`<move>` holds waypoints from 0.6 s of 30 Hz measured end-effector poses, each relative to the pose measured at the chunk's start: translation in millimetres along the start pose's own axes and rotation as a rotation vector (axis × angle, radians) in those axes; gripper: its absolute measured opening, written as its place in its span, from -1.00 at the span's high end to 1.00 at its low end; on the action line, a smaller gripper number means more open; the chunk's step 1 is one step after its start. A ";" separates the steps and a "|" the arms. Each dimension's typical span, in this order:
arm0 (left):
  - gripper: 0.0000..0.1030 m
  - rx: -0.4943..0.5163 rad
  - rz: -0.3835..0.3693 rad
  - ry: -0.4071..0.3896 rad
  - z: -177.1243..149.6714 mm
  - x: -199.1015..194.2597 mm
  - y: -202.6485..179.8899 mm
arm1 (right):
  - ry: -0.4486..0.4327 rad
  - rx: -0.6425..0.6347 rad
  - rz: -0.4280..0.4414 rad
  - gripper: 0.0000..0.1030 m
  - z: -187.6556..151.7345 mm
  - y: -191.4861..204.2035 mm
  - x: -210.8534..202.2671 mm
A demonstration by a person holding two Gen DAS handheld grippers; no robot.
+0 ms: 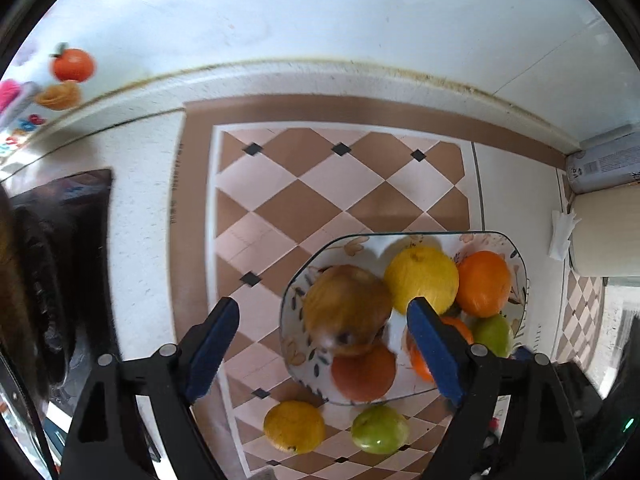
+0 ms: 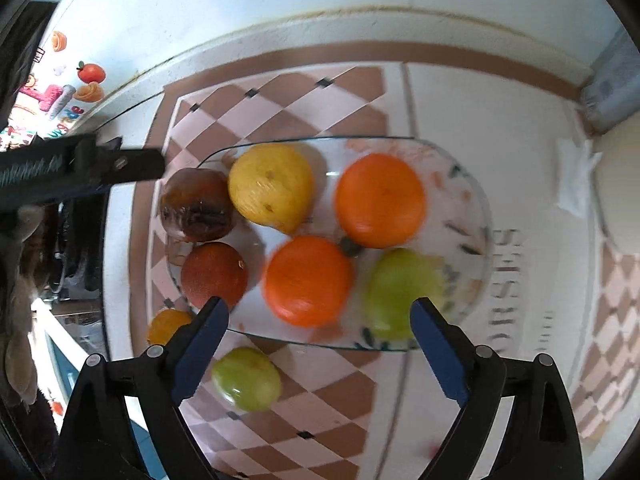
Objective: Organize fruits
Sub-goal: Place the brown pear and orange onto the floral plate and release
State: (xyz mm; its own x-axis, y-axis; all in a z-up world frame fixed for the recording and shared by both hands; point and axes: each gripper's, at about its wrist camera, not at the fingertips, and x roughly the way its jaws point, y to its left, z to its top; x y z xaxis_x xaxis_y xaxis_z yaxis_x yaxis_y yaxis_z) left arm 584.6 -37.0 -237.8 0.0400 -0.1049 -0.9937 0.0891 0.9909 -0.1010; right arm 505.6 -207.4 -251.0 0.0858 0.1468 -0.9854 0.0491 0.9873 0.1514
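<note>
Both tools hover over a glass plate (image 2: 476,216) with a floral print, set on a checked brown-and-pink mat (image 1: 320,184) on the white surface (image 1: 148,220). The left hand-held gripper (image 1: 322,346) has its blue-padded fingers spread wide with nothing between them, poised just above a brownish, bruised fruit (image 1: 346,312) at the left end of the plate. The right hand-held gripper (image 2: 320,346) is likewise spread and empty, at the plate's near edge.

On the plate lie that brown fruit, a yellow pear-shaped fruit (image 2: 270,186) touching it, a bright orange (image 2: 380,200) toward the far right, a second orange (image 2: 308,280) nearer, a dark reddish orange (image 2: 214,274) at the near left, and a green apple (image 2: 402,292) at the near right.

Off the plate, on the mat, a second green apple (image 2: 246,378) lies just beside the near rim, and a yellow-orange citrus (image 1: 294,426) sits to its left, close to the plate. Fruit stickers (image 1: 72,64) dot the wall at far left.
</note>
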 end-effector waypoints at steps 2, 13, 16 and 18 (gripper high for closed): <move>-0.67 -0.001 0.036 -0.051 -15.0 -13.3 -0.9 | -0.022 -0.001 -0.028 -0.83 -6.6 -5.9 -8.2; -0.67 0.008 0.110 -0.196 -94.4 -57.1 -13.3 | -0.119 -0.007 -0.075 -0.83 -53.3 -25.4 -55.5; -0.67 0.007 0.111 -0.221 -113.6 -68.3 -16.3 | -0.145 -0.012 -0.074 -0.83 -66.1 -24.0 -69.5; -0.67 0.008 0.114 -0.241 -126.2 -76.5 -18.2 | -0.167 -0.015 -0.077 -0.83 -75.7 -23.6 -80.8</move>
State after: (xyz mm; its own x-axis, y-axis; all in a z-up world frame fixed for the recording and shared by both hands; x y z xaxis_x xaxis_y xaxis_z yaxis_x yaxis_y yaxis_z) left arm 454.3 -36.4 -166.1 0.2859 -0.0110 -0.9582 0.0788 0.9968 0.0121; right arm 422.2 -237.9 -180.8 0.2467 0.0596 -0.9673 0.0475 0.9962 0.0735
